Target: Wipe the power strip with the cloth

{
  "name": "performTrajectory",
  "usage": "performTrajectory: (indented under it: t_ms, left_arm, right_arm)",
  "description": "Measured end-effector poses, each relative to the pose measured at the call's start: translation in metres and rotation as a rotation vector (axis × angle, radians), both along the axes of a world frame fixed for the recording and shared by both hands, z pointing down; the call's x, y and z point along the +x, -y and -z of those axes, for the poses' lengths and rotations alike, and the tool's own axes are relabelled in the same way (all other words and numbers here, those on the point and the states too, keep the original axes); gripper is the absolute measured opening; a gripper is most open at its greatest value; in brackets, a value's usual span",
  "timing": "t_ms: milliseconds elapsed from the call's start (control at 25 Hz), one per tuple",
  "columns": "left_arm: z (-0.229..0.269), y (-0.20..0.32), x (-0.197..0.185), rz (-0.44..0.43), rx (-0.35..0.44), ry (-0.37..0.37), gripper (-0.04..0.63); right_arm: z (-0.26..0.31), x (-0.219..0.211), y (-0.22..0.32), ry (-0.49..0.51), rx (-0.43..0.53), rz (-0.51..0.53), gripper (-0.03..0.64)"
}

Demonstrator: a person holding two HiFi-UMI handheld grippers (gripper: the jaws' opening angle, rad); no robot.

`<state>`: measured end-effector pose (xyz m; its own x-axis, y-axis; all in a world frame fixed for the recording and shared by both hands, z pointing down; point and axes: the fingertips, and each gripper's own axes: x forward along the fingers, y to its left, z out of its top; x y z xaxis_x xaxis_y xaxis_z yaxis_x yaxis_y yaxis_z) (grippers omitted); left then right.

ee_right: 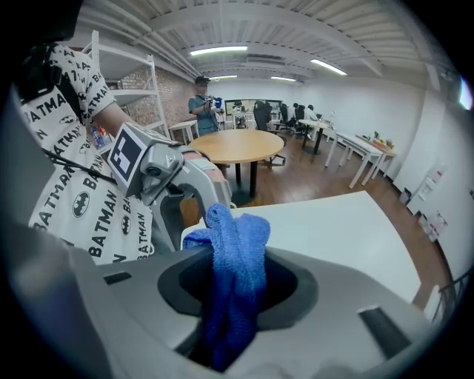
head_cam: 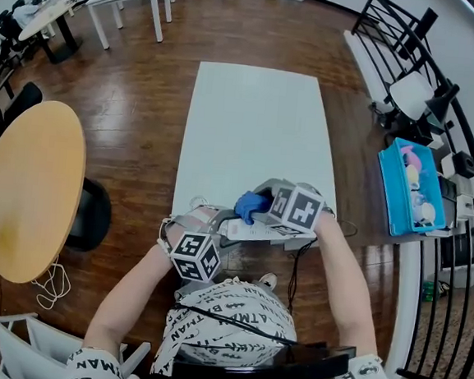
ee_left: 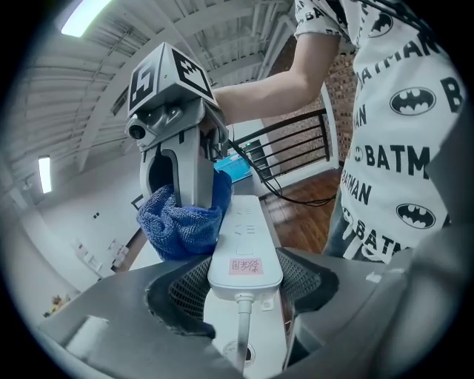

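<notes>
Power strip: white, long, with a rounded end, a pink label at the cord end and a white cord trailing out. It is at the near edge of the white worktop. Left claw is closed on its cord end, pads against both sides. Right claw grips a bunched blue cloth, which touches the strip's side.
</notes>
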<state>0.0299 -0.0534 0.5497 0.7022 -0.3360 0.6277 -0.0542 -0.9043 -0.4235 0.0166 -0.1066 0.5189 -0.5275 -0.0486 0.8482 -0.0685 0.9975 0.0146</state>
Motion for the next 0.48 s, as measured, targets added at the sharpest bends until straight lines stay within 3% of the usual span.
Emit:
performTrajectory:
  t_ms: [480]
  left_arm:
    - [0.001,0.000,-0.005,0.014,0.007,-0.011,0.279]
  right_arm:
    - [-0.020,0.044,-0.004,-0.175,-0.005,0.035,0.137]
